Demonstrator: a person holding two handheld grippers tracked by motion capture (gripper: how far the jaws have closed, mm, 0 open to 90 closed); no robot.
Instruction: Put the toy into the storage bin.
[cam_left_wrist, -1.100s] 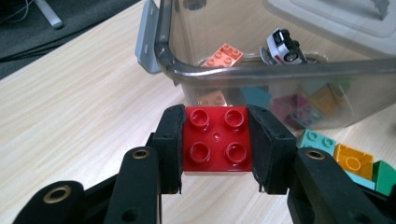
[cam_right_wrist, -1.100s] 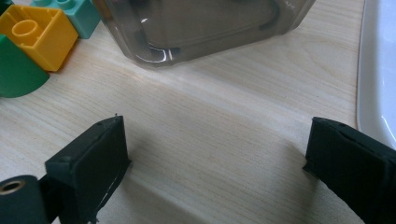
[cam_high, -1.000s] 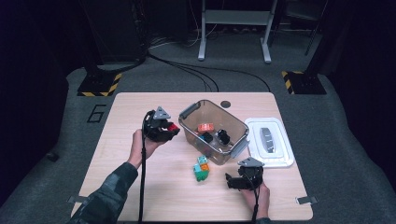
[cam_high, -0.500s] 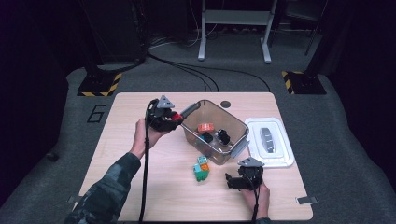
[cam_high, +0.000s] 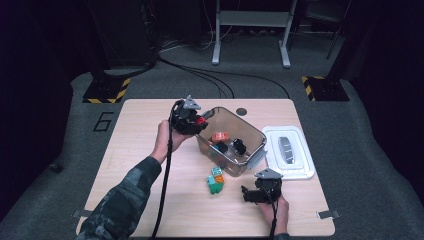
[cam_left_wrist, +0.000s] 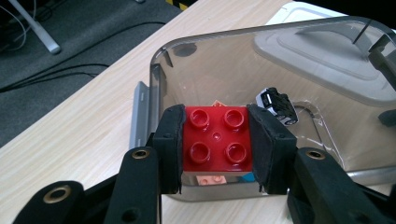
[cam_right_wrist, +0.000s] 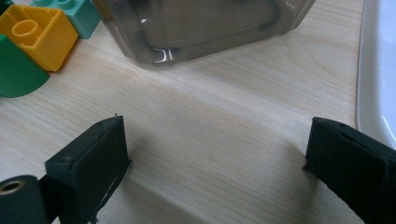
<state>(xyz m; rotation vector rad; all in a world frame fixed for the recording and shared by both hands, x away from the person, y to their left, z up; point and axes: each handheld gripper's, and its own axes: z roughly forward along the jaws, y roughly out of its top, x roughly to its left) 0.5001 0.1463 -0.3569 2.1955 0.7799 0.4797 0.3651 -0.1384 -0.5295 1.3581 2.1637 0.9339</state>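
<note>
since a second ago, left gripper (cam_left_wrist: 215, 154) clamping the red brick (cam_left_wrist: 216, 139) reached the bin (cam_high: 252, 137); right gripper (cam_right_wrist: 215, 158) gapes

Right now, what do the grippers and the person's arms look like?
Both grippers, left and right, are black, each topped by a grey three-cornered plate and trailing a black cable. Left gripper view: two blocky black pads on arms with brass-ringed holes. The left forearm wears a camouflage sleeve.

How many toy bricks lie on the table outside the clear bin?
3: a green brick, a yellow brick and a teal brick, clustered together on the table beside the clear bin. Others may be hidden behind them.
</note>
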